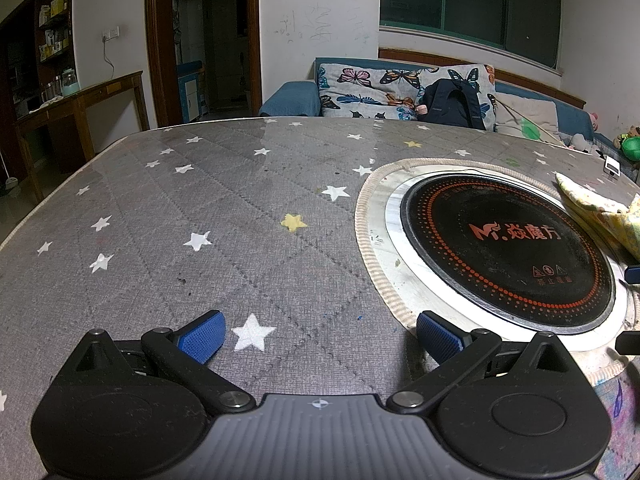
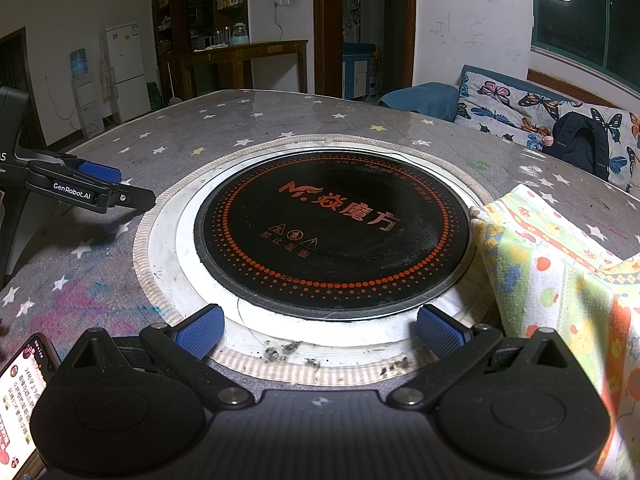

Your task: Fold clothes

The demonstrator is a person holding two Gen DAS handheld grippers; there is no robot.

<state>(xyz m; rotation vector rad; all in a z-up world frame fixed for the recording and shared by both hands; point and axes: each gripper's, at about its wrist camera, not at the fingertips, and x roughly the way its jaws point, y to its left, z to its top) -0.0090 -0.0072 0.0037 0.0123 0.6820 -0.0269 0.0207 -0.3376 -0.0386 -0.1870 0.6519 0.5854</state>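
- Two grippers are working over a table covered in a grey star-printed cloth (image 1: pixel 240 208), and both are standing spread wide with nothing between their blue pads.
- Left gripper (image 1: pixel 320 334) is filling the bottom of the left wrist view, hovering over bare cloth with a white star lying between its fingers; in the right wrist view it is showing at the left edge (image 2: pixel 100 184).
- Right gripper (image 2: pixel 320 328) is sitting at the bottom of its own view, pointing at the round black cooktop (image 2: pixel 332 232) set into the table's middle.
- A patterned yellow-green garment (image 2: pixel 560 272) is lying bunched at the right of the right wrist frame, just beside the cooktop's rim; in the left wrist view it is peeking in at the right edge (image 1: pixel 600 208).
- A lit phone (image 2: pixel 20 400) is lying in the lower left corner of the right wrist frame.
- A sofa with a butterfly cushion (image 1: pixel 380 88) is standing beyond the table, upper centre of the left wrist frame.
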